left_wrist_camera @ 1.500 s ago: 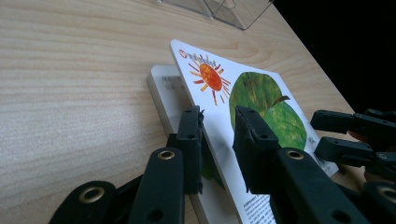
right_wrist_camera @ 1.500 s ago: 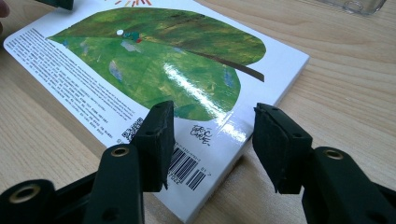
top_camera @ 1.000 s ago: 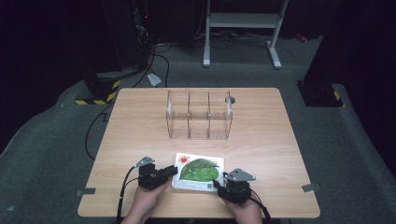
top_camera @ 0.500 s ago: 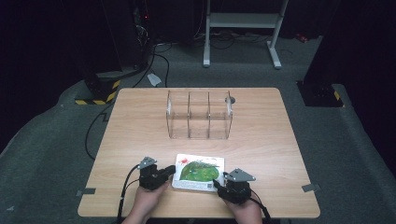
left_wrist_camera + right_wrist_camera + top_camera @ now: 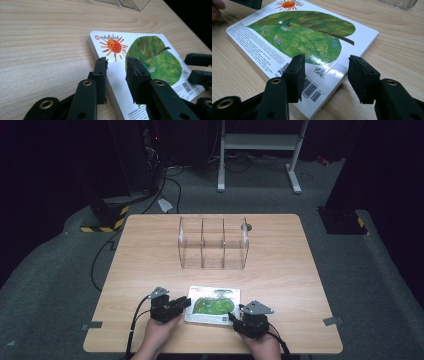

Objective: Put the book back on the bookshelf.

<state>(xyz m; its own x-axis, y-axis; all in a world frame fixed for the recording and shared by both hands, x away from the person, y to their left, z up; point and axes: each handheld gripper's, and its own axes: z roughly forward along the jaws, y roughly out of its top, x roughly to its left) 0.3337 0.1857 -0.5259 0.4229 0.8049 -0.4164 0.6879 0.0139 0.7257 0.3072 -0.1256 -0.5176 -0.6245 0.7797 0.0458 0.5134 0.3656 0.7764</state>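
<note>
On the near table edge, left gripper (image 5: 117, 62): jaws just opened a little, gap over the picture book's (image 5: 212, 305) edge, not pinching.
Right gripper (image 5: 325, 68): half open, book corner between, not pressed.
Book since before: same spot, flat.
Writing: barcode, tiny unreadable print.
Farther back: clear box (image 5: 213, 243).

A darkened lab or test studio: a lone wooden table (image 5: 150, 250) on grey carpet, black-and-yellow hazard tape (image 5: 102, 222) past its far left corner, cables (image 5: 165, 175) trailing to dark equipment, a metal stand (image 5: 260, 145) behind.
</note>
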